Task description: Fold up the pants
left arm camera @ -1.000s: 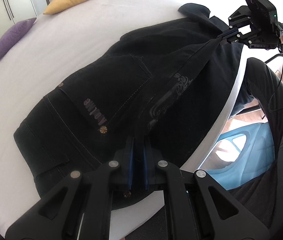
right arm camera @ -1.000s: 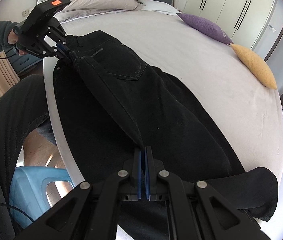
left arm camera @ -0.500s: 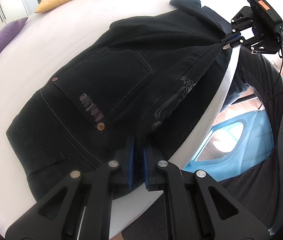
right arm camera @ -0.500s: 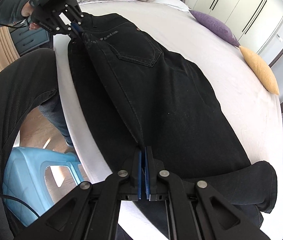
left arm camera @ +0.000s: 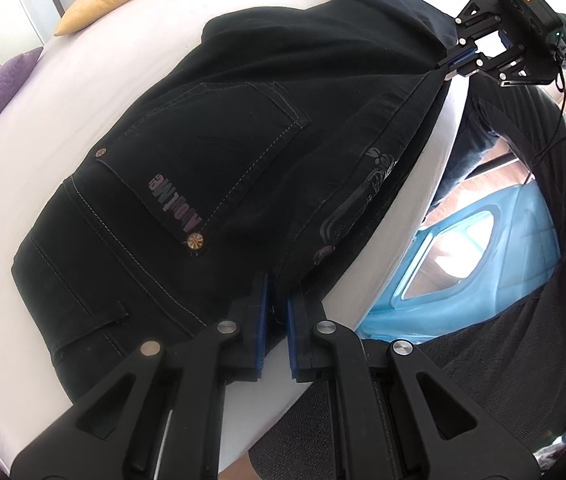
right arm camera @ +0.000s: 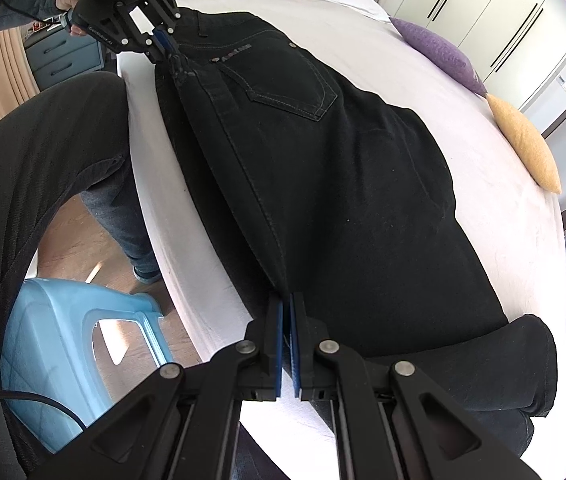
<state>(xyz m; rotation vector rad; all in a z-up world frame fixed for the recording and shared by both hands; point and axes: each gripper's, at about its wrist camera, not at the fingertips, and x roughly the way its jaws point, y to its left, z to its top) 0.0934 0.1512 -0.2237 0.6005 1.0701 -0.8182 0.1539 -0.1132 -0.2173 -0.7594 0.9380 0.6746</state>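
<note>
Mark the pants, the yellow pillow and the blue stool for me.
pants [right arm camera: 343, 184]: right wrist view, middle of the leg.
yellow pillow [right arm camera: 527, 144]: right wrist view, its middle.
blue stool [right arm camera: 55, 344]: right wrist view, its side wall.

Left tool [left arm camera: 277, 312] and right tool [right arm camera: 287, 320] both pinch fabric.

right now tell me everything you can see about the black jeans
The black jeans look like heavy denim with pale contrast stitching. They lie lengthwise along the near edge of the white bed, back side up, one leg folded over the other. A rear pocket carries lettering, copper rivets and a printed motif. The left gripper is shut on the waist end, the right gripper on the lower leg seam, stretching a raised ridge of fabric between them. The hem end droops off the bed.
</note>
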